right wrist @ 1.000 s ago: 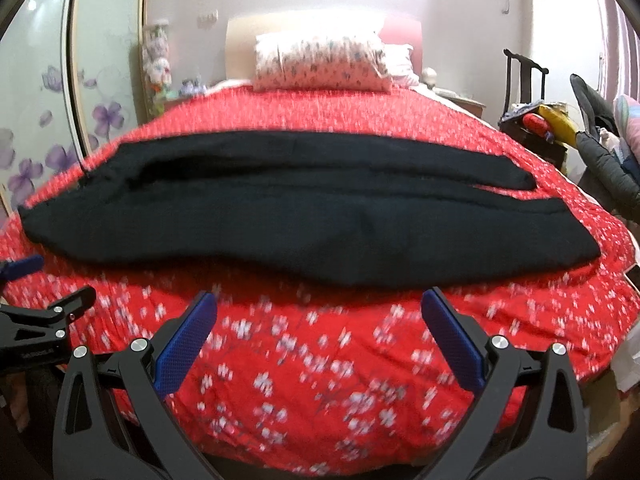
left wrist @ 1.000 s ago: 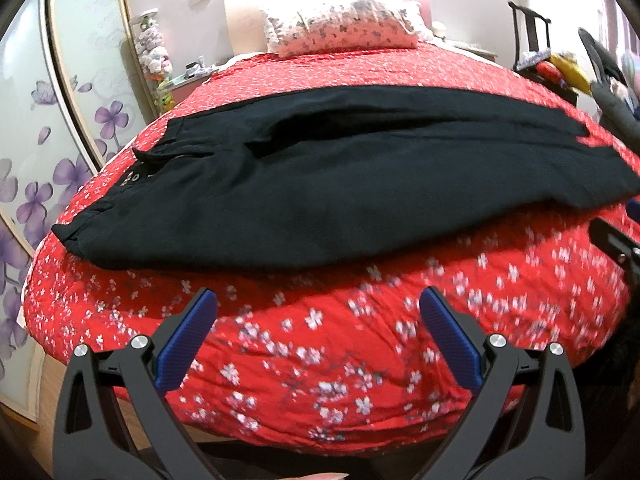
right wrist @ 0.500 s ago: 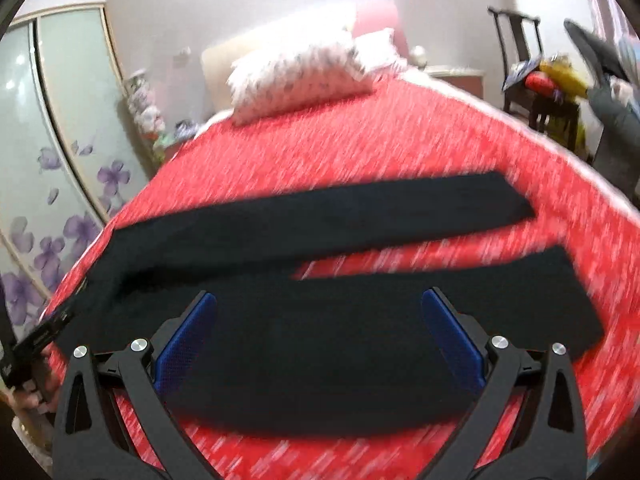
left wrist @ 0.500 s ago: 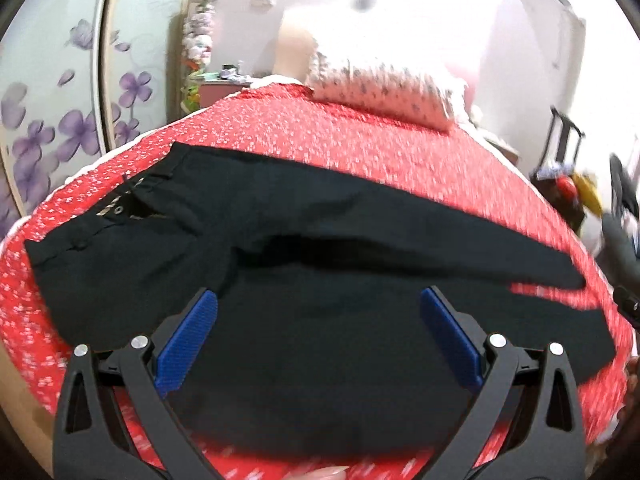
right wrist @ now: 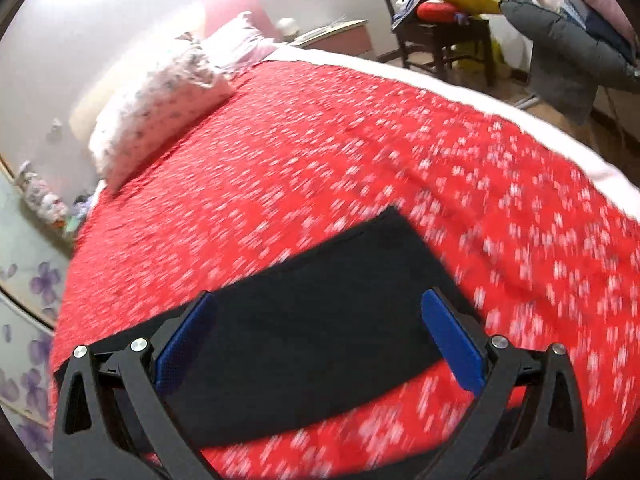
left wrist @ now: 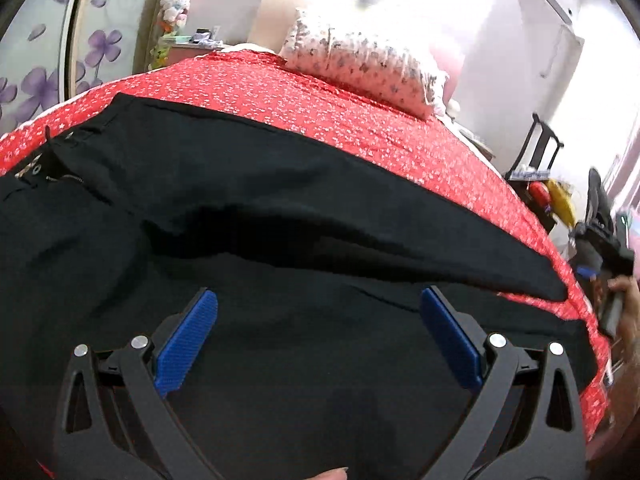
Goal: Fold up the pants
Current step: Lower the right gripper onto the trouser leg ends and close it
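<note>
Black pants [left wrist: 248, 208] lie spread flat across the red flowered bedspread [left wrist: 320, 104], waistband at the left, both legs running to the right. My left gripper [left wrist: 320, 332] is open and empty, hovering over the near leg. My right gripper [right wrist: 320, 332] is open and empty above the hem end of a pant leg [right wrist: 320, 312]; that view is blurred. The right gripper and the hand holding it also show at the right edge of the left wrist view [left wrist: 600, 256].
A flowered pillow [left wrist: 360, 60] lies at the head of the bed. A dark chair with red and yellow items [right wrist: 444, 12] and a grey coat [right wrist: 560, 44] stand beyond the bed's right side. A wardrobe with purple flowers [left wrist: 36, 40] is at the left.
Both grippers have moved forward from the bed's near edge to above the pants. The right gripper has swung toward the hem end of the legs. Both stay open.
</note>
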Demonstrator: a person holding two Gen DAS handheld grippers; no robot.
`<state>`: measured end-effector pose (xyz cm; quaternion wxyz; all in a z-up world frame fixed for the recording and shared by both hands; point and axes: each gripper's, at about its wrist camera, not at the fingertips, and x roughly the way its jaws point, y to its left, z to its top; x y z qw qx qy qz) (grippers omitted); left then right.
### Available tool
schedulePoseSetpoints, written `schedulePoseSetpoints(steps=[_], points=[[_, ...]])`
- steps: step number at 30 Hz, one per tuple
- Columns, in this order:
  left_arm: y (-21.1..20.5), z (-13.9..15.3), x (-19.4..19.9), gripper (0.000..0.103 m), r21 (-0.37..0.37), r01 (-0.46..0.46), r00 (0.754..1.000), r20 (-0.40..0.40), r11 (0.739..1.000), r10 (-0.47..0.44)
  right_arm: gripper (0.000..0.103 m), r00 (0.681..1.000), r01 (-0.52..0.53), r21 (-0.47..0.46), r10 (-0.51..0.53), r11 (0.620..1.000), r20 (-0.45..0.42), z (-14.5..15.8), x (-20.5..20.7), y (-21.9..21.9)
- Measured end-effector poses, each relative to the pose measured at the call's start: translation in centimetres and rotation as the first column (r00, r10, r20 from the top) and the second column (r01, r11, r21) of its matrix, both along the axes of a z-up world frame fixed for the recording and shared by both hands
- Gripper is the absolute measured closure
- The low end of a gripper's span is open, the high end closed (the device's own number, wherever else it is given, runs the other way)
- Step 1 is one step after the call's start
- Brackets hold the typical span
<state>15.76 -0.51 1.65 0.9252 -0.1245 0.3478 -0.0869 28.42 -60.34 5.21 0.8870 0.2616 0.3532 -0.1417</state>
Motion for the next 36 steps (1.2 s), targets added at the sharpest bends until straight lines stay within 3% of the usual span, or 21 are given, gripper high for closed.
schedulePoseSetpoints(steps=[1, 3, 8, 12, 17, 22, 23, 26, 32, 36], points=[[0.0, -0.1, 0.1, 0.002, 0.009, 0.01, 1.0, -0.005, 1.0, -0.01, 0.001, 1.0, 0.004, -0.007, -0.004, 1.0, -0.002, -0.4, 0.8, -0.6], [0.1, -0.5, 0.4, 0.002, -0.01, 0.024, 0.999, -0.022, 1.0, -0.025, 0.015, 1.0, 0.002, -0.003, -0.002, 1.0, 0.006, -1.3, 2.4, -1.7], [0.4, -1.1, 0.9, 0.002, -0.043, 0.04, 0.998, -0.049, 0.998, -0.042, 0.032, 0.999, 0.034, -0.01, -0.034, 0.999, -0.007, -3.3, 4.8, -3.3], [-0.1, -1.2, 0.8, 0.002, -0.029, 0.056, 0.998, -0.04, 0.998, -0.057, 0.032, 0.996, 0.084, -0.098, -0.085, 0.992, -0.007, -4.0, 6.2, -4.1], [-0.5, -1.6, 1.0, 0.002, -0.025, 0.078, 0.995, -0.059, 0.997, -0.079, 0.034, 0.994, 0.093, -0.119, -0.099, 0.989, -0.048, -5.5, 8.0, -5.0], [-0.3, -1.7, 1.2, 0.002, -0.045, 0.084, 0.994, -0.066, 0.995, -0.087, 0.056, 0.989, 0.107, -0.131, -0.119, 0.986, -0.092, -7.3, 8.4, -5.2], [-0.2, -1.7, 1.1, 0.002, -0.046, 0.084, 0.994, -0.067, 0.995, -0.087, 0.067, 0.988, 0.115, -0.131, -0.128, 0.985, -0.088, -7.2, 8.2, -5.1], [-0.2, -1.6, 1.1, 0.002, -0.045, 0.082, 0.994, -0.069, 0.996, -0.085, 0.084, 0.989, 0.121, -0.1, -0.128, 0.988, -0.068, -6.9, 7.3, -5.5], [-0.3, -1.1, 0.6, 0.002, -0.052, 0.094, 0.995, -0.039, 0.994, -0.097, 0.09, 0.997, 0.073, -0.14, -0.075, 0.987, -0.007, -4.5, 5.0, -3.9], [-0.4, -0.8, 0.1, 0.002, -0.052, 0.094, 0.995, -0.013, 0.994, -0.095, 0.091, 0.992, 0.061, -0.091, -0.051, 0.994, 0.114, -1.7, 1.4, -2.9]])
